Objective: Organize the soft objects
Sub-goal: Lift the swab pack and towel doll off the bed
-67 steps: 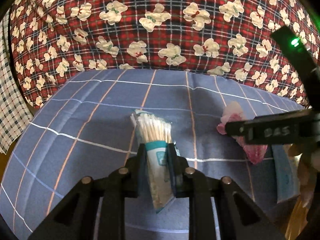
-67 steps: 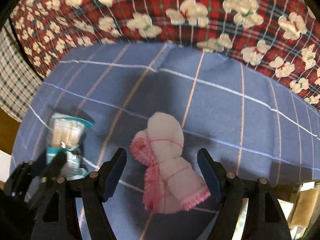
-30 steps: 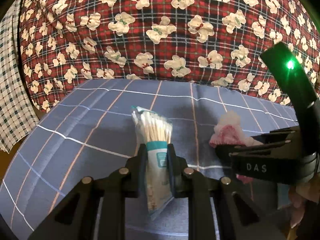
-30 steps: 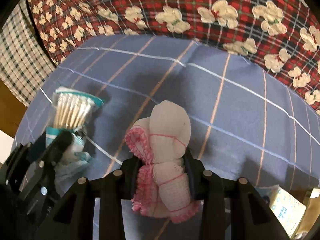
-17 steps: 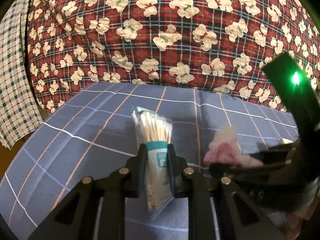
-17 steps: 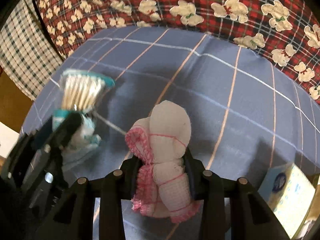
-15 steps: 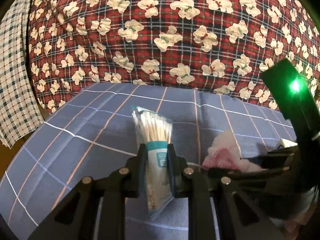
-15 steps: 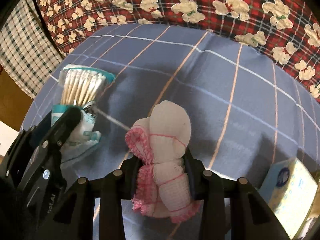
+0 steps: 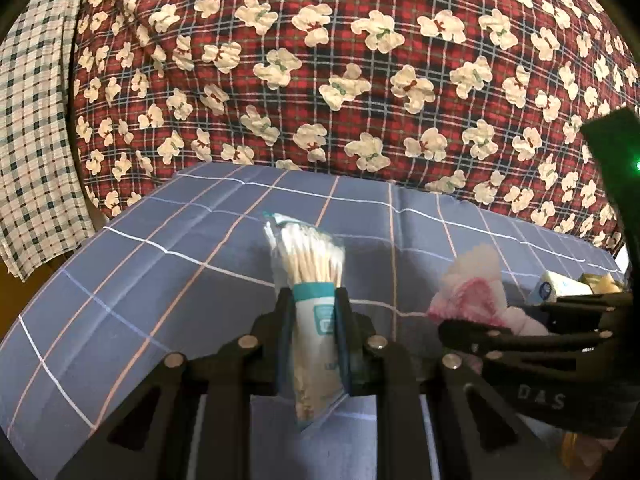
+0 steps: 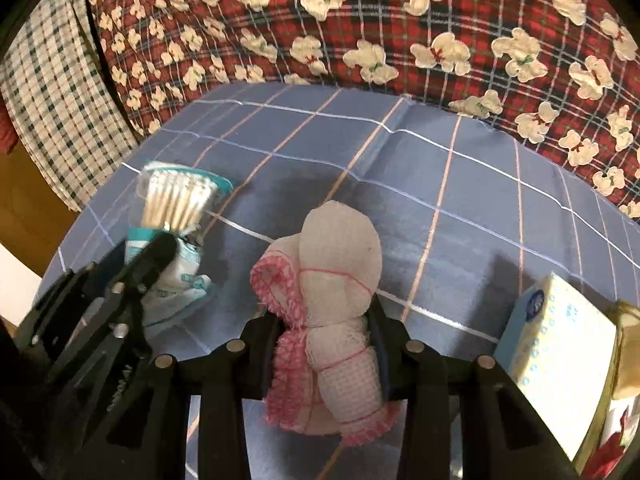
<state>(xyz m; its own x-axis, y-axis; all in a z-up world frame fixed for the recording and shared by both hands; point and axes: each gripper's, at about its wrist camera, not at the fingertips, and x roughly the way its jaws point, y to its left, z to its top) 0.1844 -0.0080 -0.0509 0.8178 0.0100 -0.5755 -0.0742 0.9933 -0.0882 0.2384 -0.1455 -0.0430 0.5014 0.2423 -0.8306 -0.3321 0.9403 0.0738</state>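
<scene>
My left gripper (image 9: 314, 300) is shut on a clear bag of cotton swabs (image 9: 310, 264) with a teal label, held upright above the blue checked cloth (image 9: 160, 264). In the right wrist view that same swab bag (image 10: 172, 216) appears at the left, clamped in the left gripper (image 10: 154, 256). A rolled pink-and-white cloth (image 10: 332, 276) is pinched in my right gripper (image 10: 324, 320), which is shut on it and lifted off the blue cloth (image 10: 460, 200). In the left wrist view the pink-and-white cloth (image 9: 472, 292) pokes out of the right gripper (image 9: 480, 326) at the right.
A red plaid quilt with white bears (image 9: 340, 60) rises behind the blue cloth. A checked fabric (image 9: 32, 140) hangs at the left. A pale blue tissue pack (image 10: 560, 340) and a gold-edged packet (image 10: 624, 344) lie at the right edge.
Both grippers have drawn back with their loads still held, so more of the quilt shows. The tissue pack has come into the right wrist view.
</scene>
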